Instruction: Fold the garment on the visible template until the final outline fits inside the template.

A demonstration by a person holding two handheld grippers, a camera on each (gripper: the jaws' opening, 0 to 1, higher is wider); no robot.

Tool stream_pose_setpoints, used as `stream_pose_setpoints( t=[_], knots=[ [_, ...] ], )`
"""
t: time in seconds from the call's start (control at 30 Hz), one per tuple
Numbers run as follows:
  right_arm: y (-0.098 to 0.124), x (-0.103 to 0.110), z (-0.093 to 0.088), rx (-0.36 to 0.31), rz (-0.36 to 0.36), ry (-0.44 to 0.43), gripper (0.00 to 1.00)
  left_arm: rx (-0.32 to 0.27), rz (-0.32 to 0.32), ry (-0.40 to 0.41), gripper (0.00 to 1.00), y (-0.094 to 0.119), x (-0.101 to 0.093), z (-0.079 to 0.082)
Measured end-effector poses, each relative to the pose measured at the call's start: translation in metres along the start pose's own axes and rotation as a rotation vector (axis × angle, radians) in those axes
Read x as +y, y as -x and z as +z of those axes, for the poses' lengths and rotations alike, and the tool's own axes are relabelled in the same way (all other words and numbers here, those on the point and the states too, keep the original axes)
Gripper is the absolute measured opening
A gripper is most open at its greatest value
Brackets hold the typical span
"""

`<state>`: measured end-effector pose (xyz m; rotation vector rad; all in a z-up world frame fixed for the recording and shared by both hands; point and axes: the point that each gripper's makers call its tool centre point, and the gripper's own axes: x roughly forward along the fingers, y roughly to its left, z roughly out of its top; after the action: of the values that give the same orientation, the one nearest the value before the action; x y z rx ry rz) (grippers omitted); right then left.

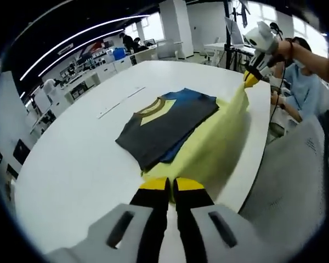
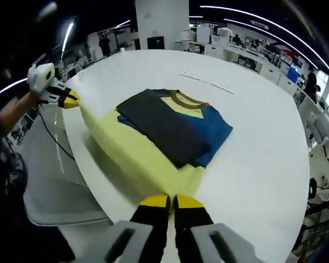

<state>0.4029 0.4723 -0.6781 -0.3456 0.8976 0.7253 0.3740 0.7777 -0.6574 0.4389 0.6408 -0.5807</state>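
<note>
A T-shirt (image 1: 170, 123) lies on the white table (image 1: 82, 164). It has a dark grey panel, blue parts, a brown collar (image 1: 153, 105) and a pale yellow lower part (image 1: 208, 148). My left gripper (image 1: 171, 185) is shut on one corner of the yellow hem. My right gripper (image 1: 250, 78) pinches the other corner, so the hem is lifted and stretched between them. In the right gripper view the shirt (image 2: 172, 126) lies ahead, my right gripper (image 2: 172, 201) is shut on the yellow cloth (image 2: 137, 150), and my left gripper (image 2: 68, 99) holds the far corner at the left.
Thin line marks (image 1: 120, 101) (image 2: 208, 82) run on the table beyond the shirt. A grey mesh chair back (image 1: 296, 175) (image 2: 55, 181) stands close to the table edge. A person in light blue (image 1: 304, 87) sits there. Desks and equipment fill the background.
</note>
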Motion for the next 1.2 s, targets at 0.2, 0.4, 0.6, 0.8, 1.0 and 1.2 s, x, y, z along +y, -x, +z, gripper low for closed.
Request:
stream_pose_setpoints(
  t=[0.2, 0.4, 0.6, 0.8, 1.0, 1.2],
  knots=[
    [-0.001, -0.016, 0.026, -0.061, -0.047, -0.004, 0.0, -0.009, 0.043, 0.017, 0.0, -0.007, 0.015, 0.011],
    [-0.009, -0.03, 0.045, -0.082, -0.06, 0.001, 0.0, -0.035, 0.07, 0.034, 0.0, -0.012, 0.032, 0.024],
    [-0.013, -0.043, 0.065, -0.129, -0.084, -0.029, 0.0, -0.057, 0.108, 0.023, 0.0, -0.019, 0.047, 0.035],
    [-0.015, -0.054, 0.085, -0.176, -0.102, -0.051, 0.0, -0.078, 0.133, 0.036, 0.0, -0.024, 0.064, 0.044],
    [-0.018, -0.067, 0.101, -0.209, -0.129, -0.061, 0.0, -0.115, 0.183, 0.056, 0.0, -0.031, 0.081, 0.061],
    [-0.022, -0.08, 0.118, -0.242, -0.145, -0.088, 0.0, -0.119, 0.24, 0.021, 0.0, -0.041, 0.097, 0.072]
  ],
)
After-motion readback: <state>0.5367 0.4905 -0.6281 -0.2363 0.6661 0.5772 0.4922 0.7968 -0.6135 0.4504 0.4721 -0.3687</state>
